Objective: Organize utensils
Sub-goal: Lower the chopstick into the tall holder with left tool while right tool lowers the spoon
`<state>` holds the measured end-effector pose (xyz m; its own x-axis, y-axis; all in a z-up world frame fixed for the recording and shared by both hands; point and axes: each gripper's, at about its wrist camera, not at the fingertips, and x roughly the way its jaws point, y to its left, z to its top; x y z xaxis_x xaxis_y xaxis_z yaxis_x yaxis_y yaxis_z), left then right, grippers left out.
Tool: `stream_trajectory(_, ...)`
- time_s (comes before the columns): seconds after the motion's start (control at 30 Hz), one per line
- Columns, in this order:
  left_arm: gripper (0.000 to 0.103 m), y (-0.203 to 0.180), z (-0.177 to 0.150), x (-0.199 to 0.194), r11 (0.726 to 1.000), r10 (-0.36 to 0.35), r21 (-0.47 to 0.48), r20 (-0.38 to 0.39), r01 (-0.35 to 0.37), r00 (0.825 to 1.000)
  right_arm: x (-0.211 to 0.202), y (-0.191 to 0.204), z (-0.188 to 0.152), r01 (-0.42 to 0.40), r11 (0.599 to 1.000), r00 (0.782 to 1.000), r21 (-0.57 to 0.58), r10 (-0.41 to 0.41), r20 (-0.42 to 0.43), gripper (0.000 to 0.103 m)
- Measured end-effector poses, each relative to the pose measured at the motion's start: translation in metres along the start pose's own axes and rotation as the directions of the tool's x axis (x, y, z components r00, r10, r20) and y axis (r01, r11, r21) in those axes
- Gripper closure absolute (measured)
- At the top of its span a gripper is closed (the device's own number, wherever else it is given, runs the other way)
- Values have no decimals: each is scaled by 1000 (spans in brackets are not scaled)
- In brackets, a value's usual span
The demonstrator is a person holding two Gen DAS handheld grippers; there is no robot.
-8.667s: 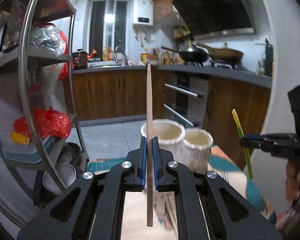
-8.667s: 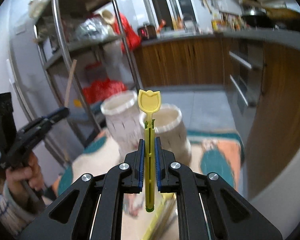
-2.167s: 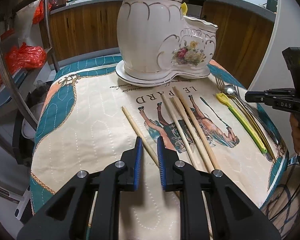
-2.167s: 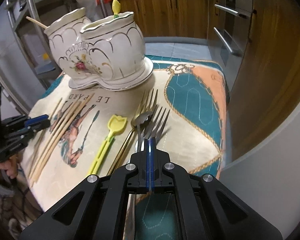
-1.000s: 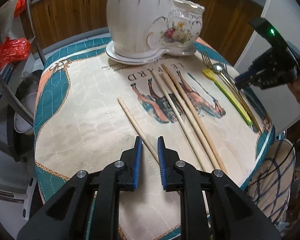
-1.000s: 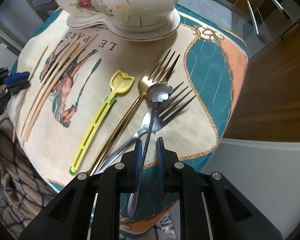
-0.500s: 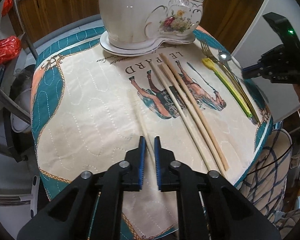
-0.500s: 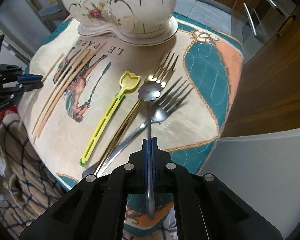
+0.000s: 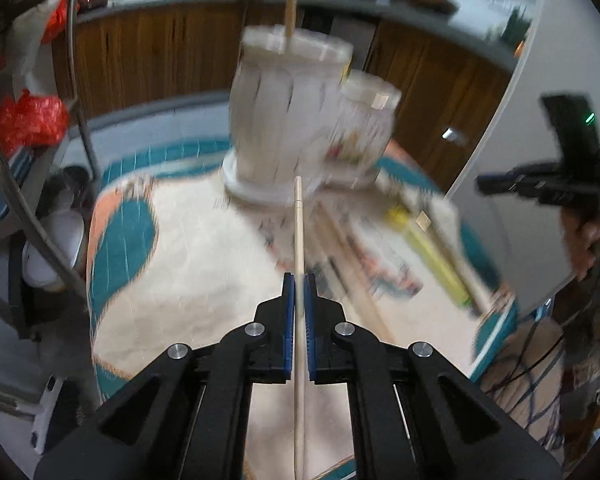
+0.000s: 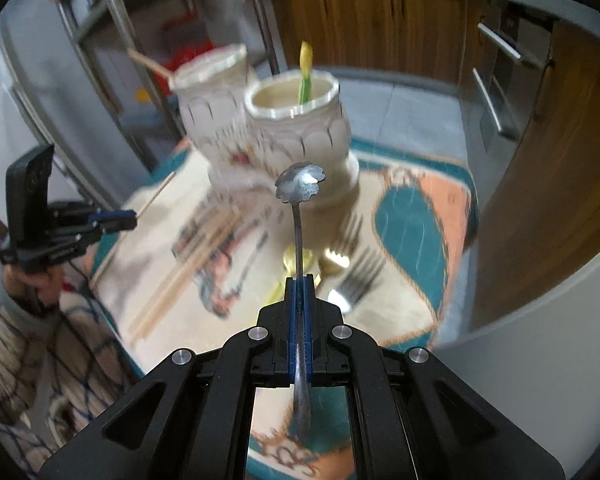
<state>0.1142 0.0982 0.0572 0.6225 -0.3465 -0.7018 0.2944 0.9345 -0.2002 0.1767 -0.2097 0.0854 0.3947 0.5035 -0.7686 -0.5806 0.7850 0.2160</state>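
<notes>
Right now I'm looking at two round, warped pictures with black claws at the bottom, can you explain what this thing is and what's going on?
No robot here: a person holds a handheld two-finger tool in each hand, and a fisheye camera on each looks along its fingers. One picture is from the left tool, the other from the right tool; each also shows the other tool off to the side.

The left tool is shut on a wooden chopstick. The right is shut on a metal spoon with a scalloped bowl.

Below is a table with a patterned cloth. On it stands a white double holder, already holding a chopstick and a yellow utensil. More chopsticks and forks lie on the cloth.
</notes>
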Motion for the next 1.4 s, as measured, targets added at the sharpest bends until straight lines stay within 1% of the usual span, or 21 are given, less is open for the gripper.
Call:
stream_trajectory(0.07, 99, -6, 5, -7, 1000, 5, -8, 45, -5, 999, -2, 2, 2, -11, 1000, 999, 10, 11, 46, 99)
stream_trajectory(0.17, 99, -16, 13, -17, 1000, 30, 5, 115, -31, 993, -8, 6, 6, -39, 999, 991, 16, 36, 127, 99)
stream_trajectory(0.27, 99, -26, 21, -29, 998, 45, 29, 198, -52, 979, -16, 10, 11, -51, 999, 977, 12, 47, 209, 99)
stream_trajectory(0.3, 99, -31, 24, -32, 998, 51, 33, 230, -60, 972, -20, 12, 10, -50, 999, 971, 10, 46, 235, 99)
stream_trajectory(0.37, 98, -35, 30, -37, 996, 57, 43, 277, -72, 959, -27, 14, 13, -48, 999, 957, 7, 44, 287, 99)
stream_trajectory(0.47, 99, -40, 41, -44, 995, 69, 51, 340, -91, 938, -36, 17, 20, -41, 999, 926, 8, 35, 375, 99)
stream_trajectory(0.5, 99, -41, 44, -45, 995, 66, 50, 354, -89, 933, -38, 18, 21, -40, 999, 918, 11, 33, 395, 99)
stream_trajectory(0.53, 99, -42, 49, -47, 995, 60, 46, 376, -83, 925, -40, 18, 24, -45, 999, 908, 14, 35, 417, 99)
stream_trajectory(0.63, 98, -43, 60, -48, 997, 51, 38, 412, -73, 910, -44, 17, 31, -65, 998, 882, 21, 48, 469, 99)
stream_trajectory(0.7, 99, -44, 66, -48, 996, 55, 36, 436, -78, 898, -45, 17, 36, -85, 996, 863, 24, 61, 501, 99)
stream_trajectory(0.77, 98, -44, 74, -48, 996, 53, 35, 464, -78, 884, -46, 15, 42, -100, 995, 845, 25, 71, 530, 99)
stream_trajectory(0.87, 98, -41, 83, -53, 999, 20, 29, 516, -40, 857, -45, 14, 47, -129, 991, 825, 21, 96, 556, 99)
stream_trajectory(0.93, 98, -41, 90, -57, 999, 6, 29, 552, -27, 834, -44, 14, 50, -140, 990, 808, 16, 105, 580, 99)
stream_trajectory(0.97, 99, -43, 94, -59, 999, -3, 31, 572, -18, 820, -43, 14, 51, -144, 989, 801, 15, 108, 589, 99)
stream_trajectory(1.03, 98, -43, 99, -61, 999, -11, 34, 601, -11, 799, -39, 14, 53, -153, 988, 794, 13, 115, 597, 99)
stream_trajectory(1.1, 98, -45, 103, -61, 999, -14, 33, 619, -8, 785, -35, 13, 56, -158, 987, 788, 12, 119, 604, 99)
stream_trajectory(1.13, 98, -44, 106, -61, 1000, -18, 29, 632, 0, 775, -34, 13, 57, -164, 986, 785, 13, 123, 607, 99)
stream_trajectory(1.2, 98, -43, 110, -59, 1000, -24, 23, 647, 12, 762, -31, 12, 59, -175, 984, 781, 13, 131, 611, 99)
stream_trajectory(1.23, 98, -42, 111, -59, 1000, -25, 20, 651, 16, 759, -29, 12, 59, -181, 983, 779, 11, 137, 612, 99)
stream_trajectory(1.33, 98, -39, 115, -53, 1000, -26, 10, 654, 27, 756, -26, 14, 62, -183, 983, 778, 7, 140, 612, 99)
stream_trajectory(1.4, 98, -36, 116, -50, 999, -38, 4, 658, 48, 752, -25, 15, 63, -186, 983, 776, 5, 144, 614, 99)
